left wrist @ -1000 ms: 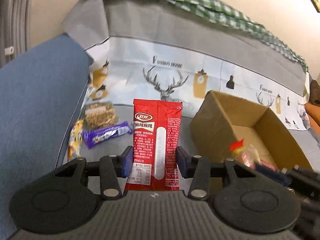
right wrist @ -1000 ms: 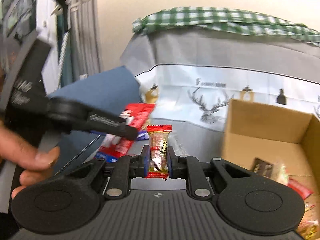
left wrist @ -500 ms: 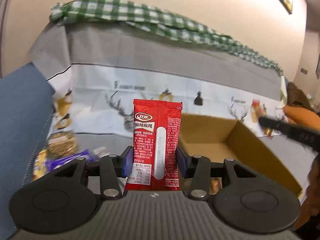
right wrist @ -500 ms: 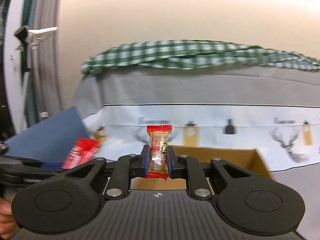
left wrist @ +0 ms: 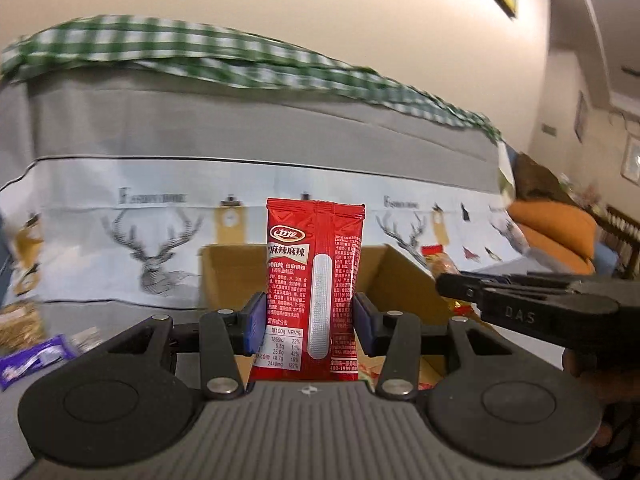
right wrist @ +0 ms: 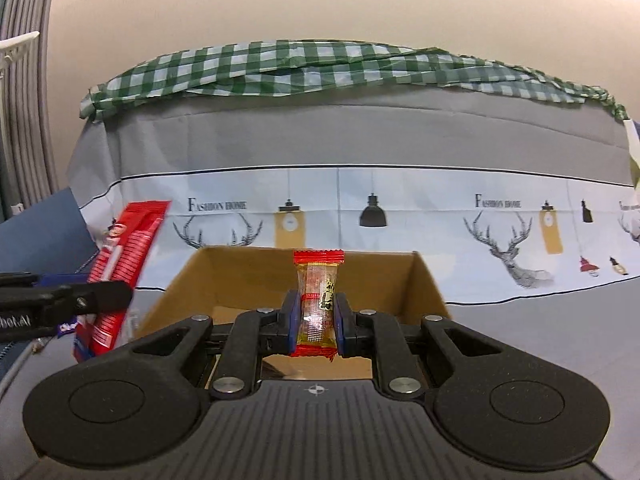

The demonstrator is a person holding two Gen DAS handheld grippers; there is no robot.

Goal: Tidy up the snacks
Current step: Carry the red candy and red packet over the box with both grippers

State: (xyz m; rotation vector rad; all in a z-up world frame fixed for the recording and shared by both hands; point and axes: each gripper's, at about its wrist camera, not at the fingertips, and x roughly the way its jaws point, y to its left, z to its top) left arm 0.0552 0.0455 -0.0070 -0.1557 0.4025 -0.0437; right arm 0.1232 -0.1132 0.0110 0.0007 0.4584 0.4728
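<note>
We use the cardboard box [right wrist: 256,276] as the landmark; it sits open-topped on the grey cover, in front of the deer-print cloth [right wrist: 400,216] that hangs behind it, with a green checked cloth [right wrist: 320,64] draped along the top of that.

Around the box: in the left wrist view a purple wrapper [left wrist: 32,360] and a straw-coloured packet [left wrist: 18,324] lie well to the left of the box on the grey cover, both blurred; an orange cushion [left wrist: 556,240] sits far to the right of it; a blue panel [right wrist: 44,228] stands left of the box in the right wrist view.

In the way: the red packet [left wrist: 314,292] blocks the middle of the box from the left camera, and the right gripper [left wrist: 480,304] crosses in front of the box's right wall; from the right camera the left gripper [right wrist: 80,300] and its packet cover the box's left corner.

Box contents: the left camera catches some coloured wrappers at the bottom, probably snacks, too hidden to name; the right camera sees only bare inner walls.

Left gripper [left wrist: 310,324]: pads closed onto the red packet's sides, packet upright, held in front of the box.

Right gripper [right wrist: 316,324]: pads pinched narrow on a small clear candy with red ends [right wrist: 318,304], upright, held in front of the box opening.
</note>
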